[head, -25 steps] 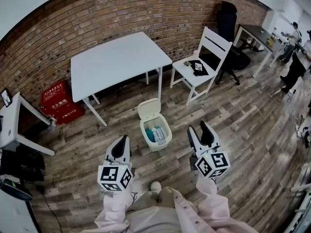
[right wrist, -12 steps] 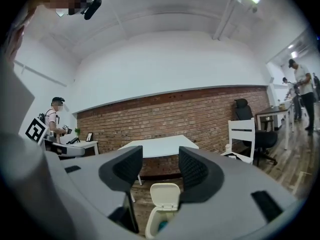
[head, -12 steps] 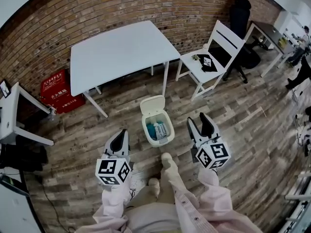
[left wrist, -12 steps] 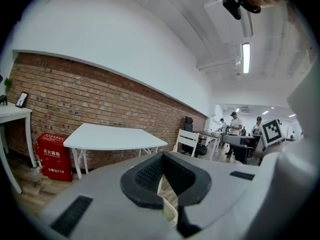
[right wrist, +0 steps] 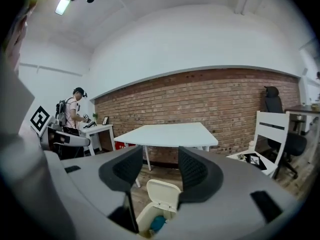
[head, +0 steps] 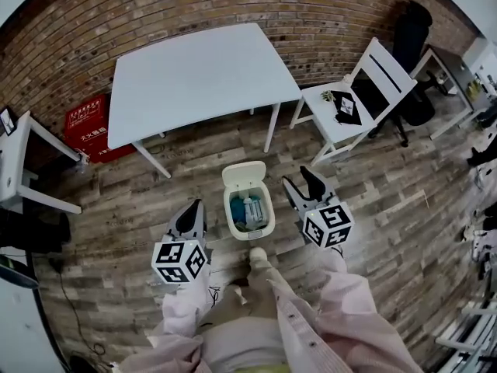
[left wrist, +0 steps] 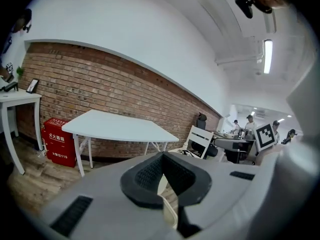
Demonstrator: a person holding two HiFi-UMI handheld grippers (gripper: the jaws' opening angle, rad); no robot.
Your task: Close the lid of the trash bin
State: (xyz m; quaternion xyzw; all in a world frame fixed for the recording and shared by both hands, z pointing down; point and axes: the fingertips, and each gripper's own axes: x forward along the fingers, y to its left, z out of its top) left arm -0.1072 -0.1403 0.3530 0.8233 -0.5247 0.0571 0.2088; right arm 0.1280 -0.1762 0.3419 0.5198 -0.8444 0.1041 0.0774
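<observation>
A small cream trash bin (head: 250,228) stands on the wooden floor, its lid (head: 243,176) tipped up and back, with blue and white rubbish inside. My left gripper (head: 192,213) hovers left of the bin, its jaws shut and empty. My right gripper (head: 303,186) is open, just right of the bin at about lid level, touching nothing. In the right gripper view, the raised lid (right wrist: 163,194) and bin (right wrist: 145,221) show between and below that gripper's (right wrist: 160,168) jaws. The left gripper view has its jaws (left wrist: 161,160) closed together, with a cream edge below them.
A white table (head: 198,72) stands just beyond the bin against the brick wall. A white chair (head: 351,109) with small items is to the right, a red box (head: 85,123) and a white side table (head: 22,173) to the left. My shoe (head: 257,255) is next to the bin's near side.
I have stepped closer; the bin now lies between the two grippers. My right gripper has moved forward and left, up beside the bin. The lid stays raised.
</observation>
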